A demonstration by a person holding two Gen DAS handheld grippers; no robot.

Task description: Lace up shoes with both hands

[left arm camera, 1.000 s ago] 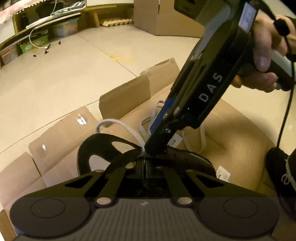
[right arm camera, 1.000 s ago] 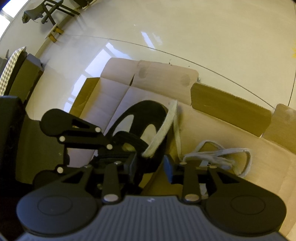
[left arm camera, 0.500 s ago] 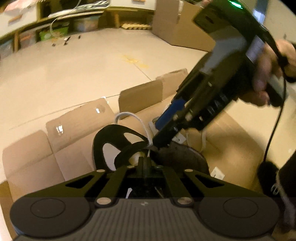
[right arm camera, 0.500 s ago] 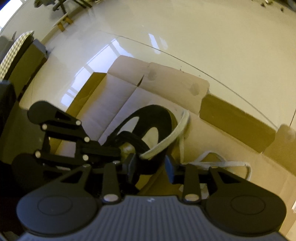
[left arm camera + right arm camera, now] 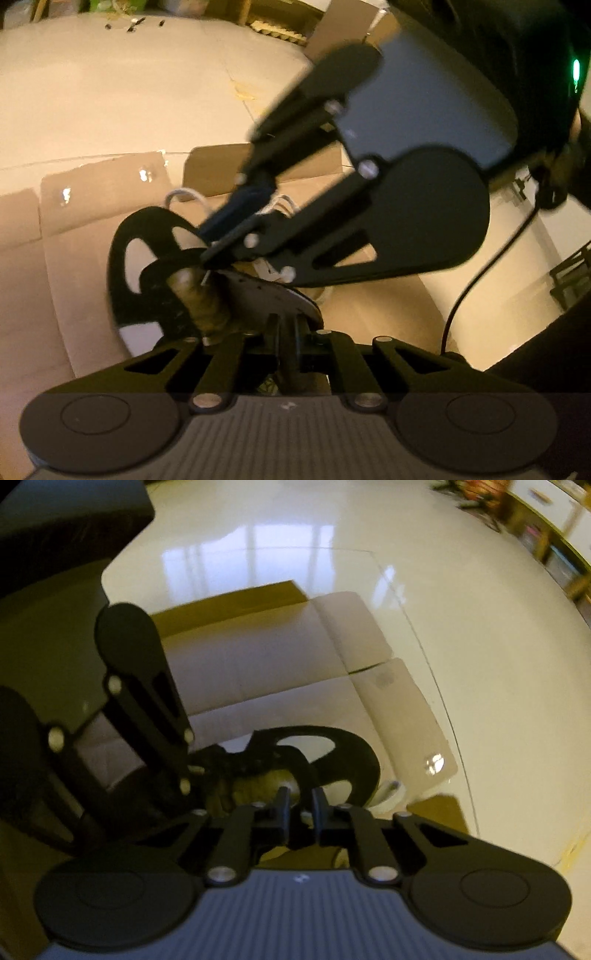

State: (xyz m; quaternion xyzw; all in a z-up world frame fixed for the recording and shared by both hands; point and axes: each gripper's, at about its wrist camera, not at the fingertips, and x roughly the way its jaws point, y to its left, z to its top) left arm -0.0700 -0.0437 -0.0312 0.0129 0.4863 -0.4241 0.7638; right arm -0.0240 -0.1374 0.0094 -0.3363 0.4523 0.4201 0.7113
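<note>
A black shoe [image 5: 147, 258] with oval cut-outs lies on flattened cardboard [image 5: 92, 221]. My left gripper [image 5: 286, 325] pinches the edge of the shoe's dark upper, and its jaws are just starting to open. My right gripper [image 5: 207, 258] reaches in from the upper right, tips at the shoe's opening. Its jaws are closing to a narrow gap, with a small pale bit of white lace [image 5: 184, 195] at the tips. In the right wrist view, the right gripper [image 5: 300, 801] sits over the shoe [image 5: 343, 749]. The lace [image 5: 388, 790] trails off behind it.
The cardboard [image 5: 277, 672] lies on a glossy pale tiled floor [image 5: 369, 554]. A black cable [image 5: 461, 302] hangs at the right. Dark furniture [image 5: 55, 517] stands at the right wrist view's upper left. Boxes and shelves line the far wall.
My right gripper has rolled, swung across over the shoe and narrowed its jaws. The lace that ran loose between them now shows only at the tips. The left gripper has rolled a little.
</note>
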